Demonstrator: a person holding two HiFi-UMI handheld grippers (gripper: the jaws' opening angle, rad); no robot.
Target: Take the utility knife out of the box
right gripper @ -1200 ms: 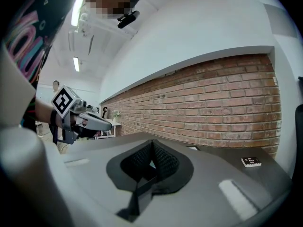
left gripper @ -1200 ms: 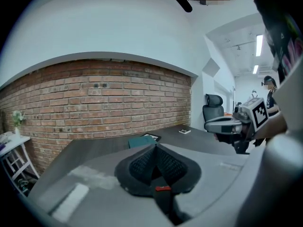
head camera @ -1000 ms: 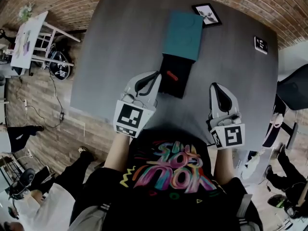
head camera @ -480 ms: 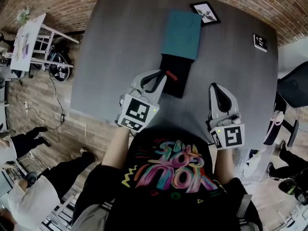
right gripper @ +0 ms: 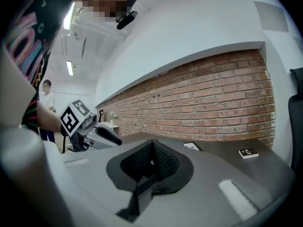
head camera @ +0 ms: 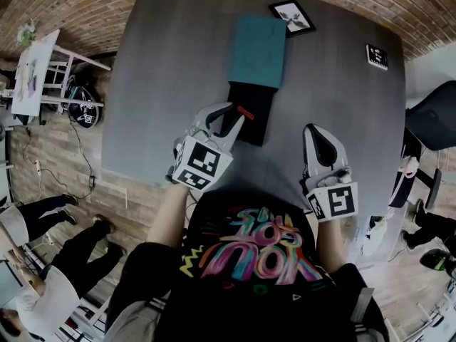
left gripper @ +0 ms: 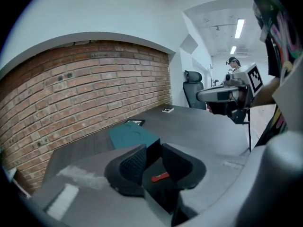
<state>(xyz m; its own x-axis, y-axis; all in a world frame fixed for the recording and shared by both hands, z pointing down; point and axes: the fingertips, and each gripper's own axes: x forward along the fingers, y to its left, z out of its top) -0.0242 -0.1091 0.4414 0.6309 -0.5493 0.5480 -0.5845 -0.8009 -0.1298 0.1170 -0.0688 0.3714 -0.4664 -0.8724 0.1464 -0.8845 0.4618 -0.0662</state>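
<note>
The box lies mid-table: a teal sleeve (head camera: pixel 256 51) with a black tray (head camera: pixel 251 120) slid out toward me. In the tray lies the red utility knife (head camera: pixel 245 112). My left gripper (head camera: pixel 233 115) hovers at the tray's left edge, tilted down. Its jaws have just been opening; in the left gripper view the knife (left gripper: pixel 160 176) shows low in the gap of the gripper (left gripper: pixel 154 154), and the pads do not press on it. My right gripper (head camera: pixel 318 135) hangs to the right of the tray, shut (right gripper: pixel 151 150) on nothing.
A framed picture (head camera: pixel 293 16) and a small marker card (head camera: pixel 377 55) lie at the table's far side. A black office chair (head camera: pixel 429 117) stands at the right. On the left are a white side table (head camera: pixel 32 68) and people on the wooden floor.
My left gripper has moved right and down to the tray's edge near the knife, and its jaws have opened. The right gripper has stayed where it was.
</note>
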